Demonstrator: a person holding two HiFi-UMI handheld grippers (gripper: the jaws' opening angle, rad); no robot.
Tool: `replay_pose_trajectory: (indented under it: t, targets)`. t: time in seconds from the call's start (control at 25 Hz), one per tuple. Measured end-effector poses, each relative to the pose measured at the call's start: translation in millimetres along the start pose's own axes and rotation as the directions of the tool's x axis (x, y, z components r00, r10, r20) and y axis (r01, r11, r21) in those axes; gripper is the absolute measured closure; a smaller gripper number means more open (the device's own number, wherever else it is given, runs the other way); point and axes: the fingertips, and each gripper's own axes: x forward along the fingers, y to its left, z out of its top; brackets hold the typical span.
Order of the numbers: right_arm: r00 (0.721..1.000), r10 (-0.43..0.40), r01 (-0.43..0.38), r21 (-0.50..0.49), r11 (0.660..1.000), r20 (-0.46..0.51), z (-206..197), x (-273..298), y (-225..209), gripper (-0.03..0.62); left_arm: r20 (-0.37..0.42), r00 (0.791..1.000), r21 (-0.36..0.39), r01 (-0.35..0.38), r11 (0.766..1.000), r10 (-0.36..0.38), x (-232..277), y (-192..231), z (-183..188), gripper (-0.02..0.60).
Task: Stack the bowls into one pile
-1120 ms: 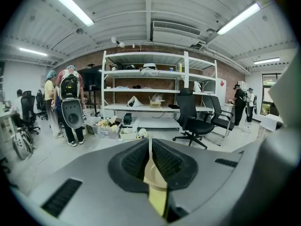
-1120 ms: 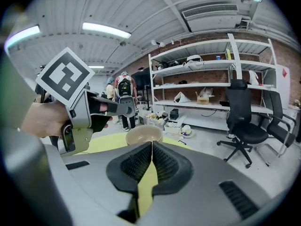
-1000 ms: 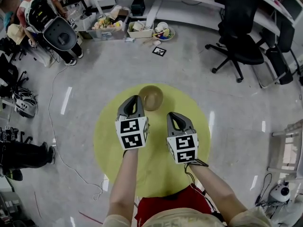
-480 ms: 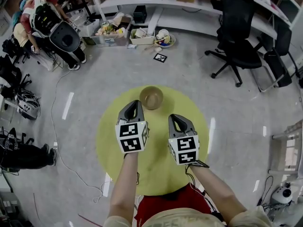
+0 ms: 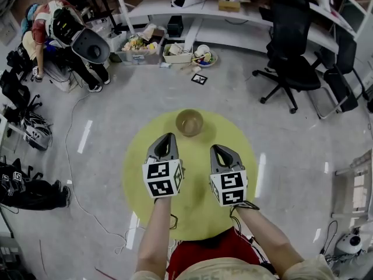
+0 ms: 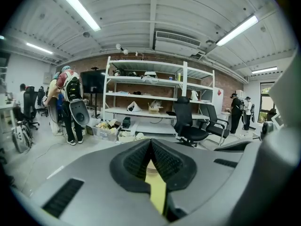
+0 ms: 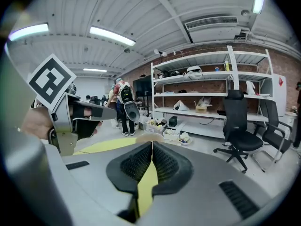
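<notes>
Clenched on nothing: left claw (image 5: 168, 139), ribbed pads pressed together at the tip in the left gripper view (image 6: 151, 145), only a sliver of yellow showing below the closed line. Same for right claw (image 5: 218, 150), pads shut tip to tip in the right gripper view (image 7: 152, 147), nothing pinched between them.

Held side by side at mid-frame in the head view, near each other but apart, marker cubes facing the camera, both tips pointing toward the top of the frame. Beneath them, round yellow desk (image 5: 192, 174), filling the centre and lower half of the frame.

Just above the left claw's tip and clear of it, brownish bowl (image 5: 189, 122), upright, close to the desk's upper edge. Seen from above as a single bowl; number nested inside impossible to tell. Tan rim also peeking over the shut pads in the right gripper view (image 7: 149, 136).

At the left edge of the right gripper view, the left claw's marker cube (image 7: 49, 86).

Beyond the desk, grey floor with a square marker tag (image 5: 199, 79) above the bowl. At the top of the frame, white shelving (image 5: 245, 25) with bins of clutter (image 5: 140, 39) at its foot. Upper right, black office chair (image 5: 291, 51). Upper left, a person (image 5: 64, 31) bent over, carrying a backpack.
</notes>
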Motion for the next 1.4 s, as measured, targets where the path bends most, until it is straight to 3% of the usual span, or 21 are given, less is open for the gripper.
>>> replay_pose_trajectory:
  t: [0.76,1.4]
  targets:
    - [0.999,-0.012,0.014,-0.031,0.999,0.049,12,-72,37,0.557,0.022,0.999,-0.007,0.031,0.999,-0.031,-93,-11,-12,0.558]
    - [0.994,0.028,-0.022,-0.054,0.998,0.107,23,-125,64,0.559,0.061,0.998,0.005,0.031,1.0,-0.031,-159,-17,-12,0.558]
